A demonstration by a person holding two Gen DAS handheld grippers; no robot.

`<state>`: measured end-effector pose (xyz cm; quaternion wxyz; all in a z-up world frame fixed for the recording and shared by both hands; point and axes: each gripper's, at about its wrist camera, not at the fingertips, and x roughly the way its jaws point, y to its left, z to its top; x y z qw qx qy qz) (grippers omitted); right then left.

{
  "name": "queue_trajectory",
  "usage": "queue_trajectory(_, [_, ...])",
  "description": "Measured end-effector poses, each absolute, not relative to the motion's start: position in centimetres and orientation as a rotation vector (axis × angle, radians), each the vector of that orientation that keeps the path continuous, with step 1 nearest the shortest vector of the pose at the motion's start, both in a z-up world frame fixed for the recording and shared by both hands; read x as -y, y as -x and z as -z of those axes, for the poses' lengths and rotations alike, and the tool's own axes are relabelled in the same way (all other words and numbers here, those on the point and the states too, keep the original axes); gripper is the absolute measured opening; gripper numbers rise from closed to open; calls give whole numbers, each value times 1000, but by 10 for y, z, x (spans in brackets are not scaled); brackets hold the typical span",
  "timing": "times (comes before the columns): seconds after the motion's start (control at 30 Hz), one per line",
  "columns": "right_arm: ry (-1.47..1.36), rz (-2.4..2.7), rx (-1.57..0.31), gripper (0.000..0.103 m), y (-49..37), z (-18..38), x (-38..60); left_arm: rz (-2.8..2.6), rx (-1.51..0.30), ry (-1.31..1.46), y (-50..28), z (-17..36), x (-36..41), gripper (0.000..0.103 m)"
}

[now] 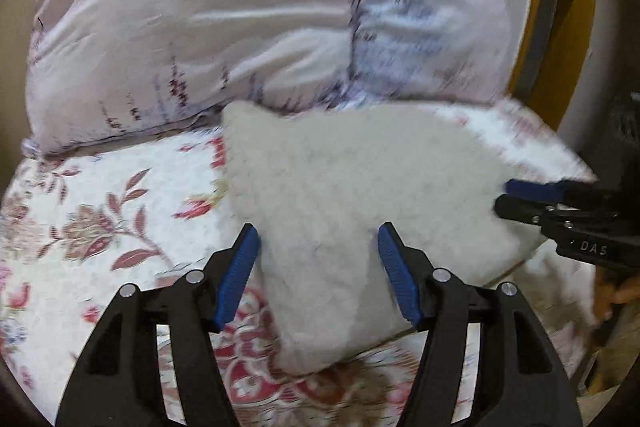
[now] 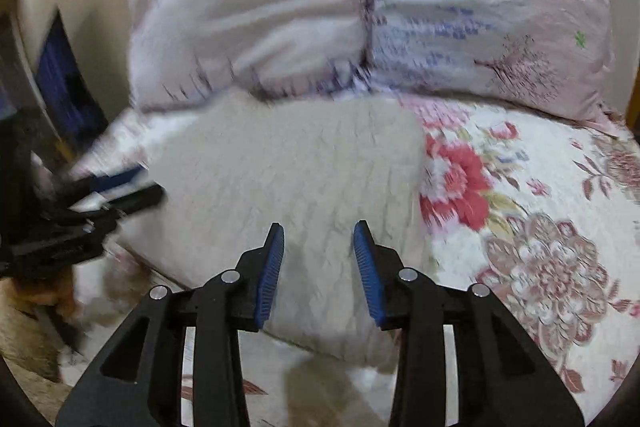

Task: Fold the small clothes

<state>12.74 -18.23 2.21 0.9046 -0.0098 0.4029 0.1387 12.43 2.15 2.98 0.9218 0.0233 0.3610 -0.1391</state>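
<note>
On floral quilt (image 1: 100,227), fluffy white garment (image 1: 340,187)

right gripper (image 2: 319,239) hangs with jaws apart over white fleece cloth (image 2: 288,167) on floral bedspread (image 2: 520,227).

white garment (image 1: 360,195), red-flowered bedspread (image 1: 100,227)

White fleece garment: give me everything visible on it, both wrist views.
The white fleece garment is small, fuzzy and pile-textured, folded into an irregular, roughly flat shape. It lies on the floral bedspread, its far edge near the pale pillow. Both the left gripper and right gripper are open over it, gripping nothing.
</note>
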Motion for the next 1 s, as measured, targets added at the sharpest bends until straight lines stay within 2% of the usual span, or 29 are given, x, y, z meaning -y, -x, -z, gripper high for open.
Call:
queue_trajectory(0.2, [113,-185,-838,41,-125,-5,169,270,-821,-48,-134,-9,-26,65])
queue_trajectory(0.3, [88,-184,-814,48,-122,-9,174,275,-801,-6,-130,-11,-33,69])
queue_trajectory(0.33, [52,-193,-795,55,-117,-12,180,283,-788,22,-124,-14,-38,72])
queue_trajectory(0.37, [16,-192,-771,73,-111,-16,185,287,-769,54,-118,-16,-45,80])
queue_trajectory(0.4, [3,-184,-749,82,-104,-20,188,285,-755,71,-113,-17,-49,90])
queue_trajectory(0.43, [-7,-173,-715,91,-97,-23,192,277,-734,98,-107,-19,-56,93])
queue_trajectory(0.57, [-36,-158,-672,96,-86,-27,201,252,-699,183,-89,-24,-74,100])
queue_trajectory(0.9, [21,-30,-635,102,-63,-22,192,155,-766,113,-65,-18,-66,101])
queue_trajectory(1.0, [19,-68,-677,102,-63,-19,184,162,-795,102,-63,-13,-56,101])
